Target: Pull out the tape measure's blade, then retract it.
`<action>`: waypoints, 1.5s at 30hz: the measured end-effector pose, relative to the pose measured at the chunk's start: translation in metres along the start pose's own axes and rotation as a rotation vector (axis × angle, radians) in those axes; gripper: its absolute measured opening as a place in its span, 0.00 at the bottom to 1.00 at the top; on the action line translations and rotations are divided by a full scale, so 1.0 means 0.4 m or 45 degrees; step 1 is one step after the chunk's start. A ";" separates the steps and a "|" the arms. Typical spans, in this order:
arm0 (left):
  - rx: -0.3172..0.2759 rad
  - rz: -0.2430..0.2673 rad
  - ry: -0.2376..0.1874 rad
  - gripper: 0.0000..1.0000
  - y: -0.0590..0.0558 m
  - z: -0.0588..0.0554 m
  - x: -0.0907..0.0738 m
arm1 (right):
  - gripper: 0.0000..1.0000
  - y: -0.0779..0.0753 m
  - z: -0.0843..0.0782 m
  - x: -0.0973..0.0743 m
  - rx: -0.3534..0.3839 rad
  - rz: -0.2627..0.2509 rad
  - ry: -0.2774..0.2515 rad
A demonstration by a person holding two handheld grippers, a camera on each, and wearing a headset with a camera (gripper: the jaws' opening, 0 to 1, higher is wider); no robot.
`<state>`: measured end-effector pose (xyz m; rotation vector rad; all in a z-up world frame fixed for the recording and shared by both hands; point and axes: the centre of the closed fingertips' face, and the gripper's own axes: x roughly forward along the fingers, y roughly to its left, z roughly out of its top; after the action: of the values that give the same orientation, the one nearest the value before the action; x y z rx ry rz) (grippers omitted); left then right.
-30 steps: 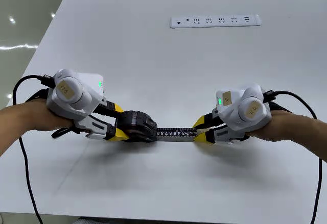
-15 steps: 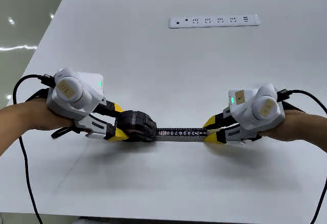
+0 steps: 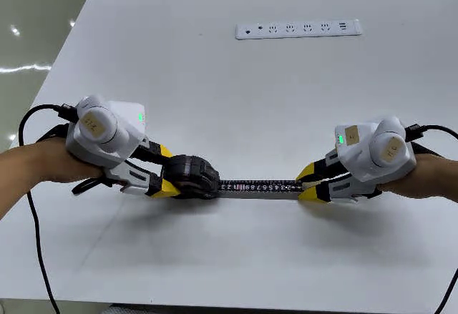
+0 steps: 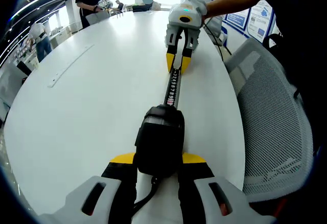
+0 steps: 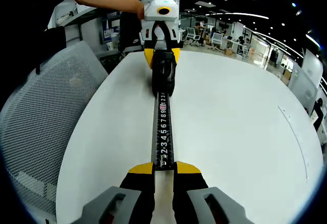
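While the left claw [image 3: 166, 170] pinches the black tape measure [image 3: 192, 177] on the white counter [image 3: 215, 78], the right claw [image 3: 306, 183] nips the blade [image 3: 261, 185] at its tip, partly drawn out. Pull-out seems underway; next probably calls for a steady straight pull, then a guided return.

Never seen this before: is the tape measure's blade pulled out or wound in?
Out. The numbered blade stretches from the black case, held by the left gripper, to the right gripper, shut on its end.
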<state>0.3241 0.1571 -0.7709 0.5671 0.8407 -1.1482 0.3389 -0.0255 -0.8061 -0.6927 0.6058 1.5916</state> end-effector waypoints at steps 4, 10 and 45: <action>0.000 -0.001 0.001 0.25 0.000 -0.001 0.000 | 0.09 -0.001 -0.014 -0.010 0.010 -0.001 0.008; 0.003 -0.002 0.004 0.25 0.000 -0.001 0.000 | 0.09 0.001 -0.036 -0.031 0.031 -0.006 0.023; 0.006 -0.007 0.020 0.25 -0.002 0.002 0.000 | 0.09 0.001 -0.129 -0.131 0.071 -0.047 0.101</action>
<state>0.3236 0.1562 -0.7707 0.5782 0.8539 -1.1525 0.3478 -0.0985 -0.8031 -0.7240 0.6896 1.5130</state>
